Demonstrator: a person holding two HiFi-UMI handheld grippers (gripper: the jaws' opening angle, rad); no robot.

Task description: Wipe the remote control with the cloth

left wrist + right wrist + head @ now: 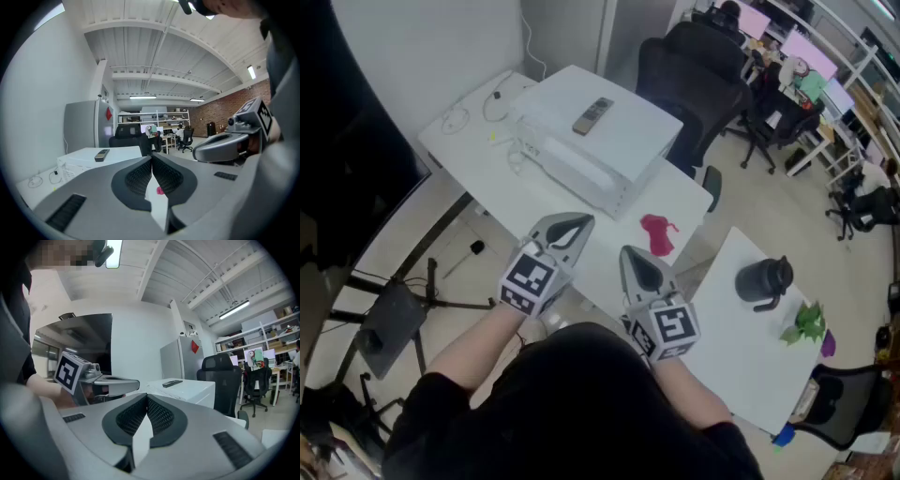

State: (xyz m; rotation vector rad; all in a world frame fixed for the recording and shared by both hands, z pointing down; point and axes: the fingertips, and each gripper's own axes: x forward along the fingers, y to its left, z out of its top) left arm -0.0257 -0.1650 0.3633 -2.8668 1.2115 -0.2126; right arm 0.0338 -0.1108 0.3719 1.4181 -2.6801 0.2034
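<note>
A grey remote control (592, 115) lies on top of a white box (623, 150) at the far end of the white table (609, 248); it also shows in the left gripper view (101, 154) and the right gripper view (172, 383). A crumpled pink cloth (658, 233) lies on the table near its right edge, and a bit of this cloth (160, 190) peeks between the jaws in the left gripper view. My left gripper (575, 225) and right gripper (634, 262) are held side by side above the table's near edge, both shut and empty, well short of the cloth and remote.
White cables (497, 105) lie at the table's far left. A second white table at right carries a black kettle (764, 279) and a green plant (806, 323). A black office chair (698, 66) stands behind the box. A tripod stand (389, 319) is on the floor at left.
</note>
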